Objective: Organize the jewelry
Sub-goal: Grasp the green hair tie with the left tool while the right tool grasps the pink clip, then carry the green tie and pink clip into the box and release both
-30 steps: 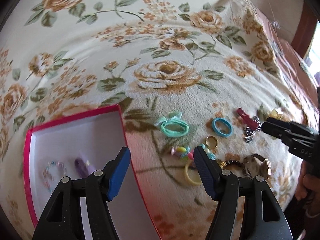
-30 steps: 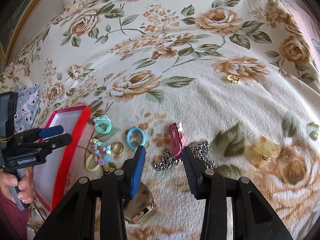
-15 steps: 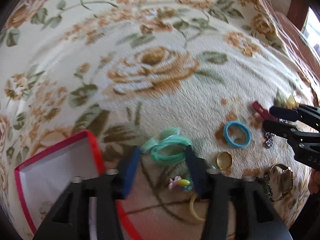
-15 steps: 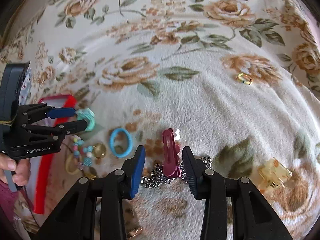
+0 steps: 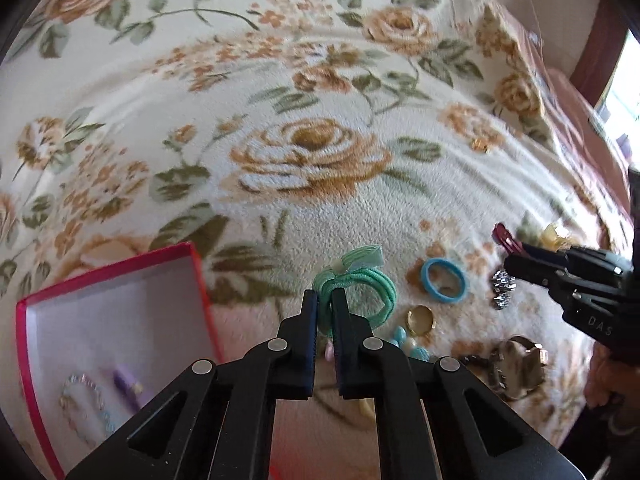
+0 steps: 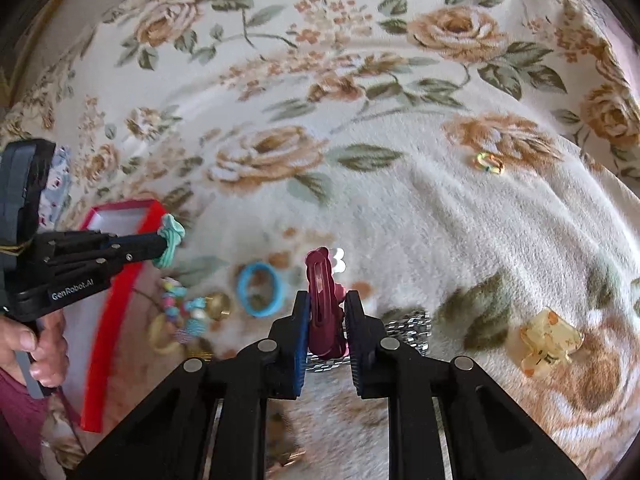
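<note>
My left gripper [image 5: 325, 300] is shut on the green hair tie [image 5: 372, 286], which has a ribbon bow; it also shows in the right wrist view [image 6: 170, 238]. My right gripper [image 6: 328, 304] is shut on the dark red hair clip [image 6: 322, 300], its tip showing in the left wrist view [image 5: 505, 236]. The red box [image 5: 108, 312] with a white inside lies to the left and holds a beaded bracelet [image 5: 82, 394] and a purple piece [image 5: 124, 384]. A silver chain [image 6: 408, 330] lies under the clip.
On the floral blanket lie a blue ring-shaped tie [image 5: 444, 280], a gold ring [image 5: 420, 319], colourful beads [image 6: 182, 306], a yellow band [image 6: 162, 336], a watch [image 5: 520, 364], an amber claw clip [image 6: 550, 342] and a small gold clasp [image 6: 490, 162] farther back.
Both grippers have closed: the left on the green hair tie, the right on the dark red clip. The left gripper moved forward and right from the box.
</note>
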